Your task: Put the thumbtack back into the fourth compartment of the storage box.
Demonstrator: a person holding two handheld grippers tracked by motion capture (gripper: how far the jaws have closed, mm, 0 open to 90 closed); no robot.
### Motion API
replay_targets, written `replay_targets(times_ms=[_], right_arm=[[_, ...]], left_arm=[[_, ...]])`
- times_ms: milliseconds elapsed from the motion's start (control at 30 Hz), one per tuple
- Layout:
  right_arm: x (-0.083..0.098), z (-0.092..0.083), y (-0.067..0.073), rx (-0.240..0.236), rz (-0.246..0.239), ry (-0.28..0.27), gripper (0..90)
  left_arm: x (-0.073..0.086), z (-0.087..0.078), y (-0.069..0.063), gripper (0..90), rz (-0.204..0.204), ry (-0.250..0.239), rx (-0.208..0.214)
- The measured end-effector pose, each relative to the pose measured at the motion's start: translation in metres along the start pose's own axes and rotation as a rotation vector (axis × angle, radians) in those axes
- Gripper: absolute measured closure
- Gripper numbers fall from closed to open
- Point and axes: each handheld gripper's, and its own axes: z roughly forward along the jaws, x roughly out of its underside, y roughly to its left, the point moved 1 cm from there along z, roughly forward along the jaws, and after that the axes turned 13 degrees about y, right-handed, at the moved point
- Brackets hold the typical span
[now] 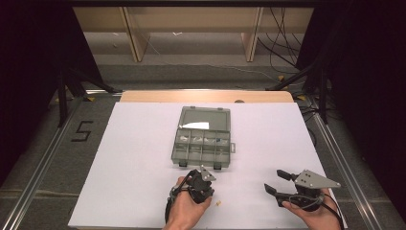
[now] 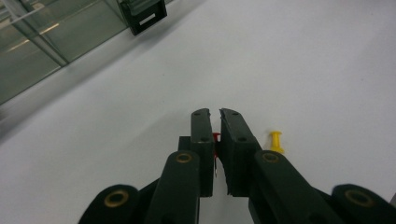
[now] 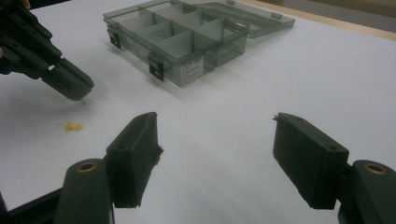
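Note:
My left gripper (image 2: 215,114) points down at the white sheet, its jaws nearly together and pinching a small red push pin (image 2: 215,136). A yellow push pin (image 2: 276,141) lies on the sheet just to the right of those jaws; it is also the pale speck (image 1: 219,203) beside my left gripper (image 1: 205,193). My right gripper (image 1: 276,181) rests low at the front right, jaws wide apart with nothing between them. From the right gripper (image 3: 215,140) I see the left gripper (image 3: 74,88) hovering above the yellow pin (image 3: 72,126).
A smoky clear compartment box (image 1: 203,139) lies open mid-table, lid folded back, with small bits in some of its cells. It also appears ahead in the right gripper view (image 3: 177,35). A white sheet (image 1: 134,158) covers the table.

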Motion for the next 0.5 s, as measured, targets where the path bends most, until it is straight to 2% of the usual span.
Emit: replay_targets(times_ms=[67,133,167,267,300,367,400,467,500], right_arm=[[0.0,0.0,0.0,-0.001,-0.001,-0.001,31.9],[0.0,0.0,0.0,-0.001,-0.001,0.0,31.9],[0.0,0.0,0.001,-0.001,-0.001,0.0,32.0],[0.0,0.0,0.0,0.004,-0.009,-0.003,32.0],[0.0,0.0,0.0,0.005,-0.01,-0.007,32.0],[0.0,0.001,0.0,0.006,-0.007,-0.019,32.0],[0.0,0.0,0.0,0.003,-0.01,-0.007,32.0],[0.0,0.0,0.0,0.007,-0.011,-0.005,32.0],[-0.001,-0.001,0.001,-0.005,0.003,0.01,32.0]], left_arm=[[0.0,-0.002,0.001,83.6,0.013,-0.009,-0.012],[-0.001,-0.003,0.001,83.6,0.0,-0.003,0.003],[-0.001,-0.004,0.0,83.6,0.002,-0.019,-0.006],[-0.003,-0.008,0.0,83.6,-0.001,-0.022,0.002],[-0.004,-0.01,0.0,83.6,0.014,-0.023,-0.004],[-0.006,-0.012,0.0,83.6,0.007,-0.034,-0.008],[-0.006,-0.013,0.001,83.6,0.018,-0.03,-0.008],[-0.008,-0.014,0.001,83.6,0.003,-0.042,-0.003],[-0.01,-0.016,0.002,83.6,0.004,-0.049,-0.014]])
